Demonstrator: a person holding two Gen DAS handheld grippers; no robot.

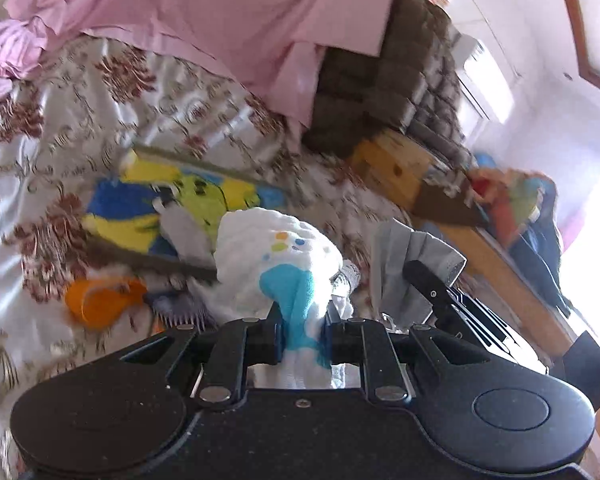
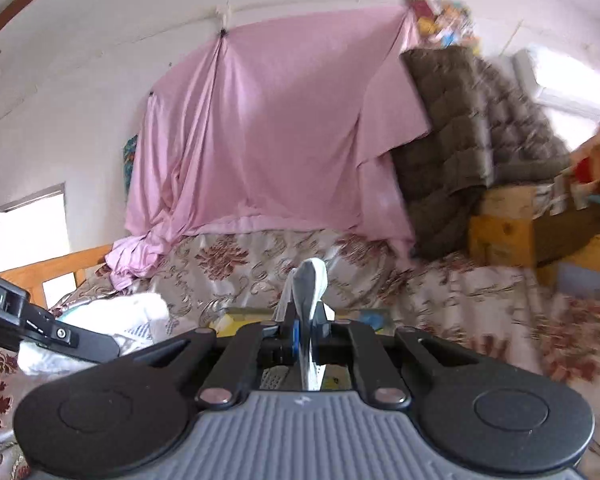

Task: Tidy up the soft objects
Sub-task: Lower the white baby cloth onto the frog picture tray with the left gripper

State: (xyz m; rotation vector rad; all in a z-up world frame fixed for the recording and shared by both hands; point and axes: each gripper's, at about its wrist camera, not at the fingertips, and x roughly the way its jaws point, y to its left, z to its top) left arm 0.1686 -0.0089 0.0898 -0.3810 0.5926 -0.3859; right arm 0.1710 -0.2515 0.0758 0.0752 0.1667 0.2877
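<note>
Towel (image 1: 276, 256) bunched in left hand-held gripper (image 1: 302, 336), right (image 2: 306, 340) pinching blurred grey cloth (image 2: 310, 280).

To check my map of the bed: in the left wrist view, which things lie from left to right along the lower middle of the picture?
Orange toy → white and blue cloth held in the left claw → grey cloth held in the right claw.

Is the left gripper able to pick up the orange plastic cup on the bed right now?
Probably not yet. The left gripper is shut on a white cloth with blue patches, so its fingers are occupied. The orange cup lies uncovered on the floral bedspread, low and to the left, otherwise unobstructed.
</note>
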